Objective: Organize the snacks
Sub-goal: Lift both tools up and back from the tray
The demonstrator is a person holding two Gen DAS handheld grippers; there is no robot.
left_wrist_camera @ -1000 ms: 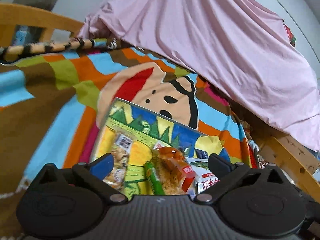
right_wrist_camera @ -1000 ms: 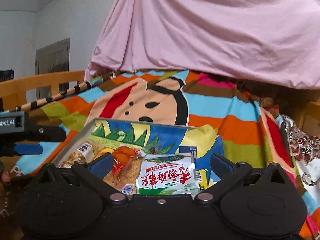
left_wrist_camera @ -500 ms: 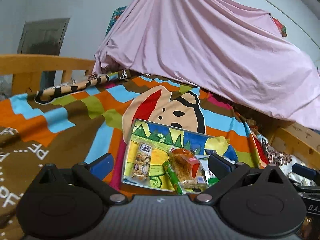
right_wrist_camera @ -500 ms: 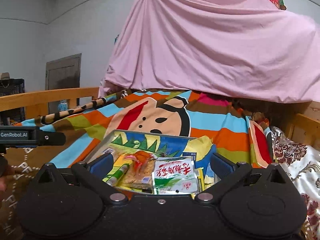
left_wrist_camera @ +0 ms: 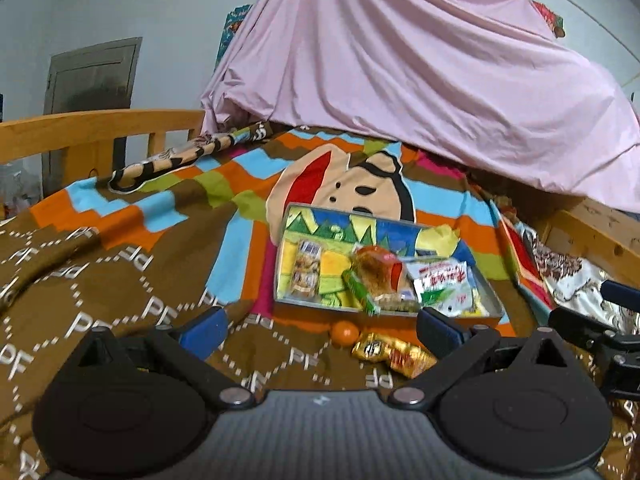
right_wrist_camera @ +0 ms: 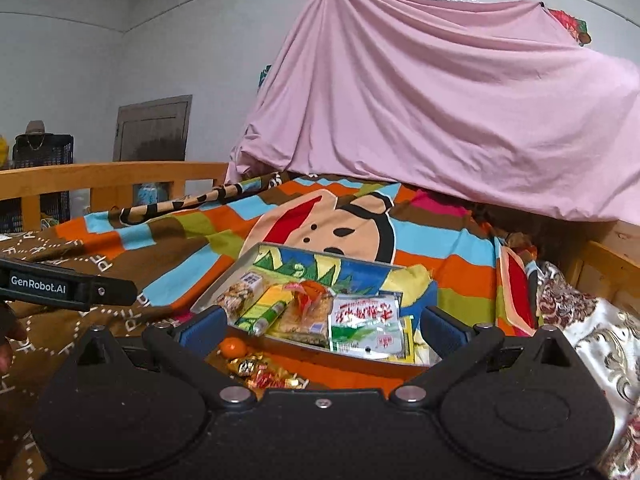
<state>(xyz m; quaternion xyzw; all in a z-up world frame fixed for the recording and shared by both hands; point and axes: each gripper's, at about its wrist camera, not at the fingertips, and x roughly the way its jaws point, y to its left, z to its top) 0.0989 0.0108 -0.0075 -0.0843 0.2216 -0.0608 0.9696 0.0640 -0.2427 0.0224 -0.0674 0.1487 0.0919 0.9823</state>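
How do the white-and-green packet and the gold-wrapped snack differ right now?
The white-and-green packet lies inside the tin tray; the gold-wrapped snack lies outside it on the brown blanket. The packet is flat, with red lettering; the gold snack is crinkled and shiny, beside a small orange ball. Neither is held: both grippers' jaws stand open.

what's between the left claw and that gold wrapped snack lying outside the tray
Nothing visible. The gold wrapped snack lies on the blanket just ahead of the open left claw, beside a small orange, in front of the tray.
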